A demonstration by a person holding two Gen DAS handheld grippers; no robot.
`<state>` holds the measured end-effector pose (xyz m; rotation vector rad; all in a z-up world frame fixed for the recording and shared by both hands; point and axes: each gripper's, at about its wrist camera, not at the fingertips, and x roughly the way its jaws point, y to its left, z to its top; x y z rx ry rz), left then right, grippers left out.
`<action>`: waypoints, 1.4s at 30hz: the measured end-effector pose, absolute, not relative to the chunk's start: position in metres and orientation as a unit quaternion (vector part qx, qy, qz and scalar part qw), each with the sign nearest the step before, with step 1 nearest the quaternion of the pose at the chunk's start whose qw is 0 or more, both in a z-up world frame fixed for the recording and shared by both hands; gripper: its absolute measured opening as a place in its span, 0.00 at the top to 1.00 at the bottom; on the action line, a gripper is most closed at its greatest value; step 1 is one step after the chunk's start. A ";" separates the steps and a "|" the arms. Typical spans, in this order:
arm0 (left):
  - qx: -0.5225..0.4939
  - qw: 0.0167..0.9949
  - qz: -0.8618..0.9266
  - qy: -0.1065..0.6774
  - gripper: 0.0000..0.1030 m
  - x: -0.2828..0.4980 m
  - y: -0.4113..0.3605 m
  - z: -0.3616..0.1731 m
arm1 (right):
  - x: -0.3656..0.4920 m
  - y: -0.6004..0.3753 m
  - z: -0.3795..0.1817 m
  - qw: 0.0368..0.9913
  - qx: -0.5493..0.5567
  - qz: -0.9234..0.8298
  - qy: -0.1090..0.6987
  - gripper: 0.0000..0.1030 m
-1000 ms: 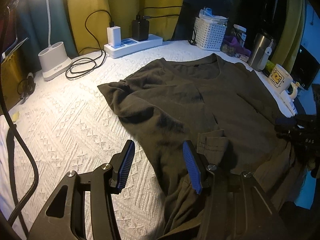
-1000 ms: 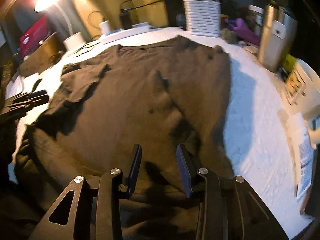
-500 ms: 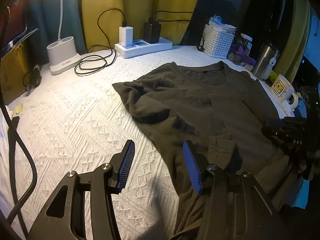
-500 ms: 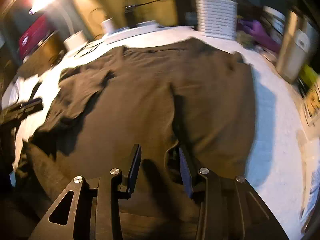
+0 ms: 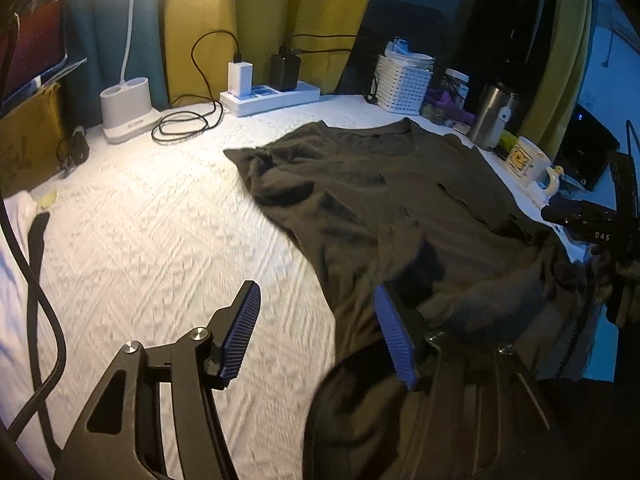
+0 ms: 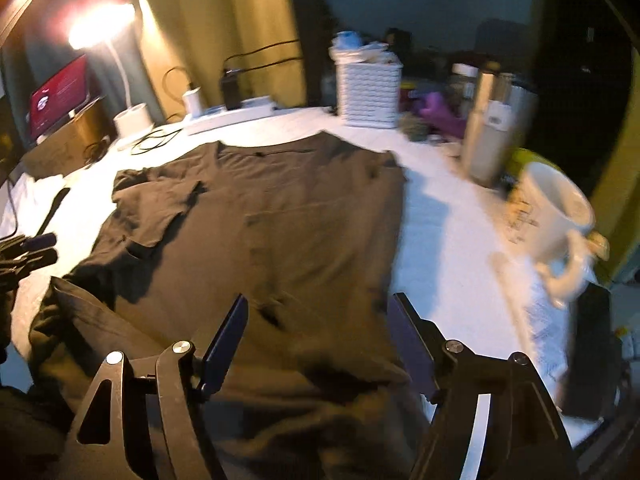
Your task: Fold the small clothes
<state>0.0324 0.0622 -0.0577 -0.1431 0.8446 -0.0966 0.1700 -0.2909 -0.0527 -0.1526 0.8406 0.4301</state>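
Left wrist view: our left gripper [image 5: 320, 330] is opening with nothing pinched; the olive T-shirt [image 5: 400, 200] lies toward two o'clock, one sleeve folded in. Right wrist view: our right gripper [image 6: 318, 340] is opening, empty, above the hem at six o'clock; most folds remain.

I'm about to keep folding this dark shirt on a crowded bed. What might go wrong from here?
1. The white ceramic mug stands just beside the dark olive-brown T-shirt; a swing of the right gripper, whose jaws are opening over the hem, might tip it.
2. The near hem hangs bunched off the white textured bedspread, so it may slide down.
3. The left gripper, also opening, straddles only the shirt's edge; a grab may miss.
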 end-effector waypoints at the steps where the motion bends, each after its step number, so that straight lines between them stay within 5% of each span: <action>1: -0.070 0.908 -0.052 0.409 0.42 0.028 0.060 -0.058 | 0.168 -0.296 -0.053 0.890 -0.073 0.202 0.403 0.28; 14: -0.055 0.896 -0.055 0.436 0.42 -0.014 0.043 -0.088 | 0.108 -0.341 -0.080 0.894 -0.086 0.171 0.406 0.29; 16: -0.061 0.899 -0.053 0.430 0.44 -0.017 0.042 -0.089 | 0.098 -0.338 -0.081 0.892 -0.093 0.183 0.402 0.37; 22: -0.042 0.901 -0.068 0.427 0.91 -0.021 0.029 -0.089 | 0.087 -0.322 -0.104 0.881 -0.163 0.174 0.408 0.51; 23: -0.037 0.903 -0.070 0.422 0.93 -0.022 0.027 -0.087 | 0.087 -0.322 -0.110 0.878 -0.171 0.166 0.415 0.66; 24: -0.034 0.907 -0.072 0.414 0.93 -0.024 0.026 -0.082 | 0.086 -0.325 -0.110 0.882 -0.160 0.169 0.409 0.67; 26: -0.032 0.914 -0.071 0.398 0.94 -0.029 0.028 -0.070 | 0.085 -0.329 -0.099 0.889 -0.144 0.166 0.402 0.88; 34: -0.011 0.951 -0.055 0.305 0.95 -0.051 0.033 -0.001 | 0.071 -0.360 -0.031 0.923 -0.101 0.166 0.333 0.89; 42: 0.009 0.954 -0.050 0.295 0.95 -0.052 0.038 0.011 | 0.065 -0.378 -0.026 0.922 -0.073 0.176 0.337 0.89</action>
